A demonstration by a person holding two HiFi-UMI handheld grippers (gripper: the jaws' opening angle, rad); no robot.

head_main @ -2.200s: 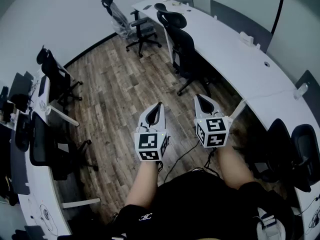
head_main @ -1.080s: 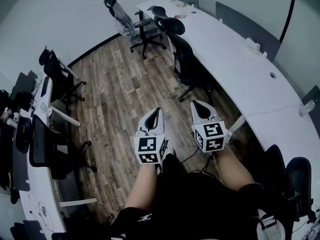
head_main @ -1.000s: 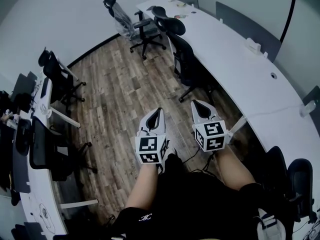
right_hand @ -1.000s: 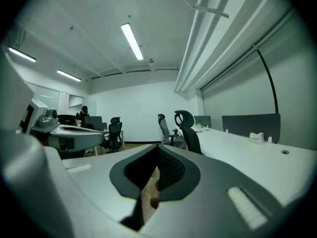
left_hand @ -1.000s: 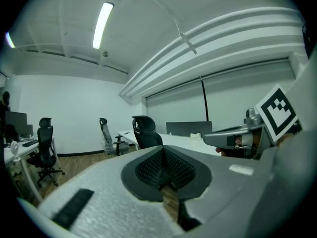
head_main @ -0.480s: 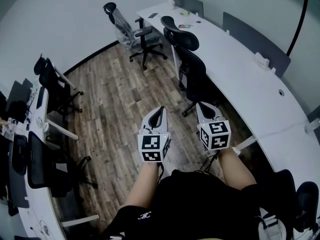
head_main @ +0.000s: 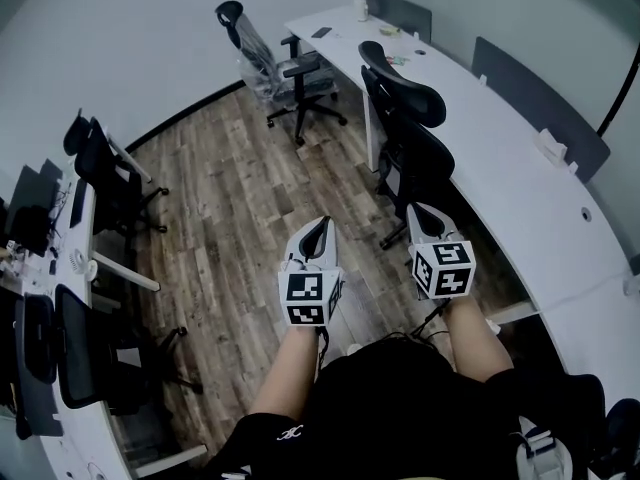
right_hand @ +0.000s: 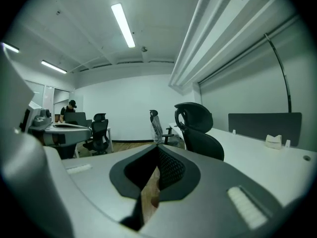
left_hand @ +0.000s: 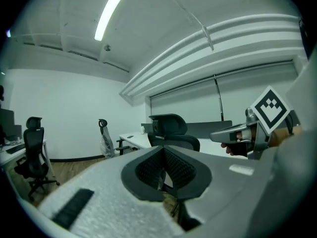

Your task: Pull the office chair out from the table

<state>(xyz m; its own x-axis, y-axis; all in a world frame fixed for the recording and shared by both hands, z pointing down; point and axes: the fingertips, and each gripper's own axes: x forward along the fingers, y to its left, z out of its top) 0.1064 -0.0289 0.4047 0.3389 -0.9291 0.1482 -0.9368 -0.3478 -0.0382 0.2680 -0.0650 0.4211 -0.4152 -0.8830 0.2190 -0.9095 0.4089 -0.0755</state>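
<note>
Because the chair has not yet been contacted, both tools are carried empty: the left gripper point(head_main: 321, 222) and the right gripper point(head_main: 418, 210) each have their jaws clenched together with nothing between the pads, as each gripper view confirms. Both are held side by side over the wood floor point(head_main: 230, 198), beside the near stretch of the long white table point(head_main: 500, 158) and pointing along its inner edge; judged from this, they are aimed at the target ahead. The right gripper is the one closer to the table. The task's black office chair point(head_main: 418, 148) stands just beyond the right gripper, its seat tucked against the table's inner edge and its mesh back and headrest facing the floor side, so the backrest is probably the accessible part to pull on. Farther along the table, near its far end, a second chair point(head_main: 275, 63) wrapped in clear plastic stands clear of the edge. Grey divider panels point(head_main: 540, 93) line the table's outer edge. Each marker cube point(head_main: 305, 299) carries only black-and-white square patterns; no brand or legible text is visible.
</note>
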